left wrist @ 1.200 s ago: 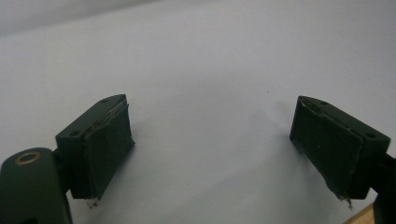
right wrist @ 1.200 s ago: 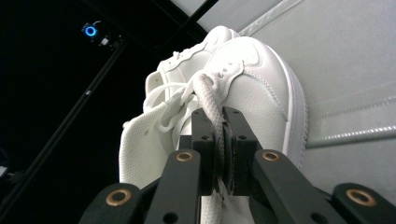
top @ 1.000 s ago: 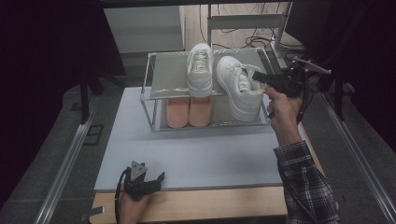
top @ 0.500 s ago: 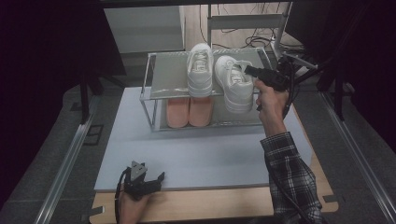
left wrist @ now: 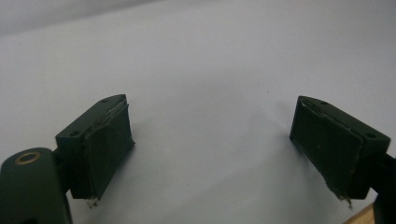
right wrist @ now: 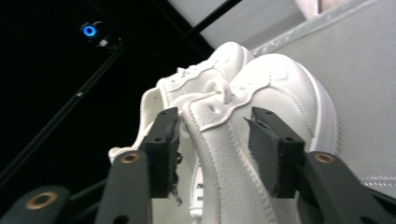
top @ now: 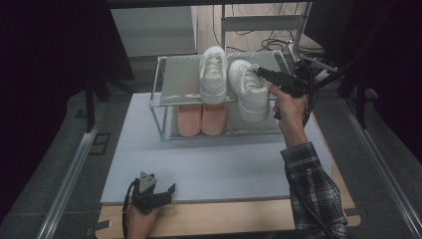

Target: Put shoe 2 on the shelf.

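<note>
A person's right gripper [top: 263, 73] stands at the collar of a white leather low-top sneaker [top: 247, 94] that rests on the top shelf of a two-tier grey metal shoe rack [top: 179, 82], at the far side of the pale blue table mat [top: 219, 159]. The shoe sits beside its white twin [top: 213, 73], toe pointing near, its front hanging a little over the shelf's near edge. In the right gripper view the jaws straddle the shoe's heel collar [right wrist: 219, 135] with a gap on the right side; they have just been opening, and the pads no longer appear to press the leather, which reads as a release after setting the pair side by side. A pair of peach-pink shoes [top: 201, 119] fills the lower shelf, so the top tier is the free place for the white pair.

A second ago the same sneaker was tilted in the air at the rack's right end, clamped by the gripper; now it lies flat on the shelf, closer to its twin.

The left gripper [top: 158, 191] rests idle at the near left edge of the mat, jaws spread wide with nothing between them, as before.
</note>
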Available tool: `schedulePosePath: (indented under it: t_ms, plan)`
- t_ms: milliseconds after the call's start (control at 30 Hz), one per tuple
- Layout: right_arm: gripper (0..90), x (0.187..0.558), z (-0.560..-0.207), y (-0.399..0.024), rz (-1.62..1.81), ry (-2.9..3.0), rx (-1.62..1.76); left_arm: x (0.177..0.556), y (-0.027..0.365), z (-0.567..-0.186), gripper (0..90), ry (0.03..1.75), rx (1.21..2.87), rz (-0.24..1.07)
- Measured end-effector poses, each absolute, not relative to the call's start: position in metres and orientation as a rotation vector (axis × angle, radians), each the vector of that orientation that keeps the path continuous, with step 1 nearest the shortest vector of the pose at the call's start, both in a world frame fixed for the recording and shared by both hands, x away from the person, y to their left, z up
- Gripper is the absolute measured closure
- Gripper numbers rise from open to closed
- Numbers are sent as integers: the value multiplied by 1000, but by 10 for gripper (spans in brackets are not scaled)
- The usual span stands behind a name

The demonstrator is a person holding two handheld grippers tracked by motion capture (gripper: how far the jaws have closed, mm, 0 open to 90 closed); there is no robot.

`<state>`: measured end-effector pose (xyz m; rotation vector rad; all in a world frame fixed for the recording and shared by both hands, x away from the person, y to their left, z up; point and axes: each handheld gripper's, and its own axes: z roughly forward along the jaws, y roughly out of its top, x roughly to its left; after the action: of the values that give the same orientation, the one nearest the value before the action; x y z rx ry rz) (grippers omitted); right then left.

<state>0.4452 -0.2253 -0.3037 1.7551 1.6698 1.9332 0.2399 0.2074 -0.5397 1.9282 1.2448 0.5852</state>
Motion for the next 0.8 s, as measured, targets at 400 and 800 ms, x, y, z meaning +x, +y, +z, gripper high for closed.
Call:
schedulePosePath:
  t_ms: [400, 800]
  plan:
    - [493, 431, -300, -250, 1967, 1643, 1725, 240, 207, -540, 125, 1245, 1928, 586]
    - [568, 402, -306, -265, 1851, 1736, 1614, 240, 207, -540, 125, 1244, 1927, 588]
